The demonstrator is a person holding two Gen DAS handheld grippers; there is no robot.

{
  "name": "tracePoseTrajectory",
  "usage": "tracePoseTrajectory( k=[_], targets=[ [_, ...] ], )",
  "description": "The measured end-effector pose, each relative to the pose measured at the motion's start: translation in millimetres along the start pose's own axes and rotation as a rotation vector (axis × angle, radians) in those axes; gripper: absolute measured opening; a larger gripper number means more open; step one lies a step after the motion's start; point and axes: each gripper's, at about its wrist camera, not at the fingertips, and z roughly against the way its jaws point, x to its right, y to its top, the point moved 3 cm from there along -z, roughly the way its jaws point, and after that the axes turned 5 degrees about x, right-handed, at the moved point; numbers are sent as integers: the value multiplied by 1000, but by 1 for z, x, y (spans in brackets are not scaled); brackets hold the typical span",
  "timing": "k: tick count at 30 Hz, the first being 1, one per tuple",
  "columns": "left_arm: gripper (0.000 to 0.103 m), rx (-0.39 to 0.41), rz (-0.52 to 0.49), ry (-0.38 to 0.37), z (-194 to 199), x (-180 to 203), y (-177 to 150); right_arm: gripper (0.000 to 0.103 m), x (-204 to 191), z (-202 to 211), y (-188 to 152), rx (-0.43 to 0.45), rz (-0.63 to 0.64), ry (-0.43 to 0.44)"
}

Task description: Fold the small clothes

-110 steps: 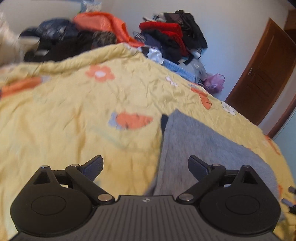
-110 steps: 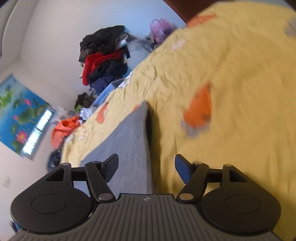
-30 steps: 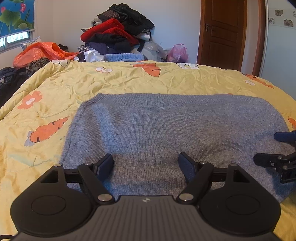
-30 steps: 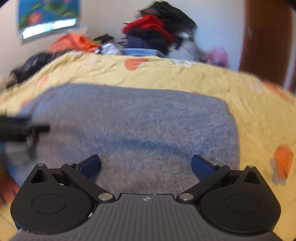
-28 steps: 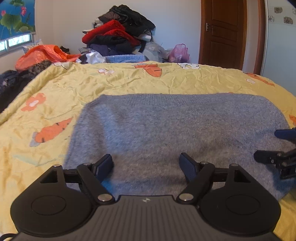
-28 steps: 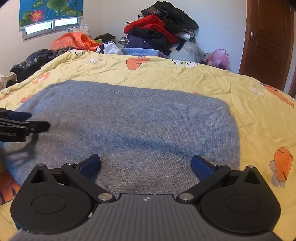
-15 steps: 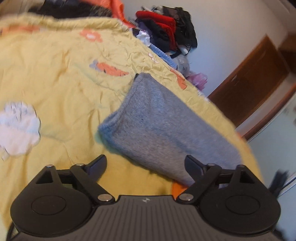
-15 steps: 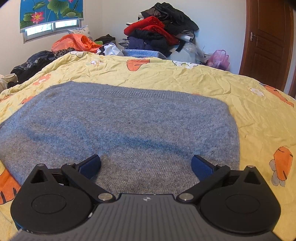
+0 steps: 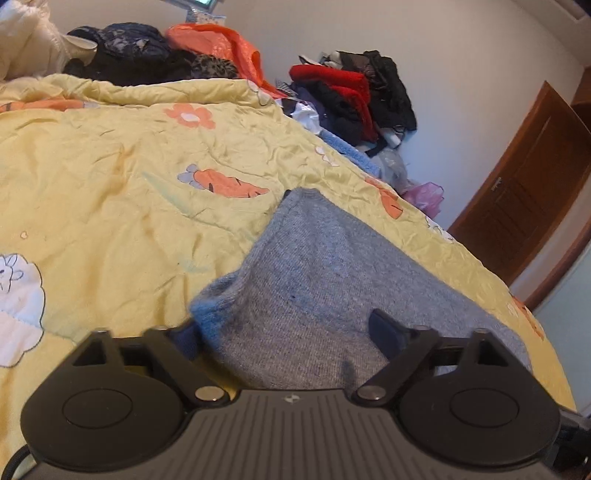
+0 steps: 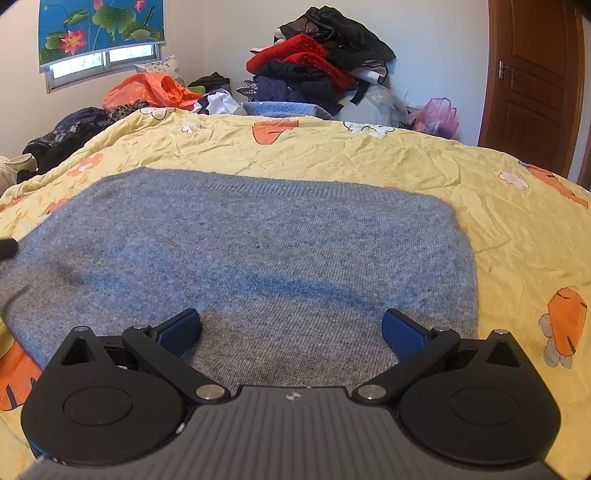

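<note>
A grey knitted sweater (image 10: 258,251) lies flat on the yellow bedspread (image 10: 332,155). In the left wrist view its near left corner (image 9: 218,306) is bunched up and sits between the jaws of my left gripper (image 9: 286,336). Those jaws are closing but still stand wide, and the pads do not press the knit; the left finger is partly hidden behind the corner. My right gripper (image 10: 291,332) is open low over the sweater's near edge, with nothing pinched. A black tip of the left gripper (image 10: 7,247) shows at the far left of the right wrist view.
Piles of clothes (image 10: 317,62) and an orange bag (image 10: 151,88) lie beyond the far side of the bed. A brown door (image 10: 532,81) is at the right. A window with a lotus blind (image 10: 99,33) is at the back left.
The left gripper rolled and swung to the sweater's left edge, and the corner now lies between its jaws. It left the middle of the right wrist view. The right gripper stayed still.
</note>
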Motion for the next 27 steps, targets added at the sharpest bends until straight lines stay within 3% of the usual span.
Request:
tracePoseTrajectory(
  k=[2,4,6,10,12,13,16,18,21,24,26,27],
  targets=[
    [21,0,49,44,-3,-9,0,103,0,0,0,-1,0,0],
    [9,-9,100,54,-8,-20,1,103,1,0,0,-1,2,-1],
    [7,-5,103,55,-7,-23,1,103,0,0,0,-3,5,-4],
    [7,25,3,81,-2,-6,-2,103,-3,-1,2,0,19,-13],
    [7,95,-127,52,10,13,-5,102,-6,1,15,13,-28,-22],
    [7,137,-219,17,18,27,-9,102,-11,3,26,29,-78,10],
    [7,205,-435,-56,32,62,-25,102,-47,1,67,21,-147,224],
    [7,193,-484,-81,31,71,-28,102,-87,-12,91,-46,-90,352],
    [7,137,-469,-101,22,67,-27,102,-144,-41,116,-156,-23,476],
    [7,129,-450,-96,21,62,-28,91,-186,-81,125,-286,18,499],
    [7,127,-455,-96,22,62,-29,69,-202,-107,124,-361,26,477],
    [7,124,-457,-97,21,62,-30,65,-209,-117,119,-397,43,468]
  ],
)
